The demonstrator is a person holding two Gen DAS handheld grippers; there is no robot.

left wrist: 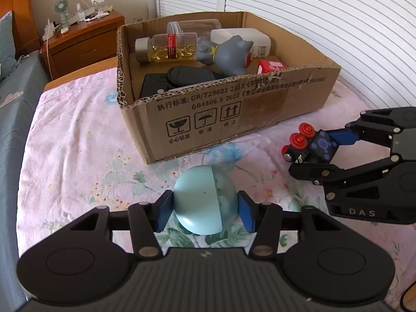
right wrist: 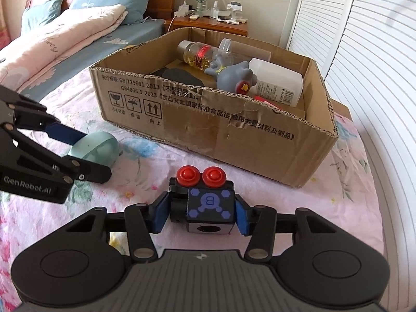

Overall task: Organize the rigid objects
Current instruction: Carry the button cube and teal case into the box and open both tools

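My left gripper (left wrist: 205,208) is shut on a pale blue ball-shaped toy (left wrist: 202,197), low over the pink floral bedspread; the toy also shows in the right wrist view (right wrist: 97,148). My right gripper (right wrist: 201,214) is shut on a black toy block with two red buttons (right wrist: 205,200), also seen in the left wrist view (left wrist: 309,147). Both are just in front of an open cardboard box (left wrist: 234,106) that holds a capsule bottle (left wrist: 169,48), a grey figurine (left wrist: 228,52), a white bottle (left wrist: 247,39), a clear jar and dark items.
The box (right wrist: 260,135) stands on the bed near white louvred doors (left wrist: 325,20). A wooden nightstand (left wrist: 83,41) with a small fan and clutter stands behind it. Pillows and a folded quilt (right wrist: 65,31) lie to the left.
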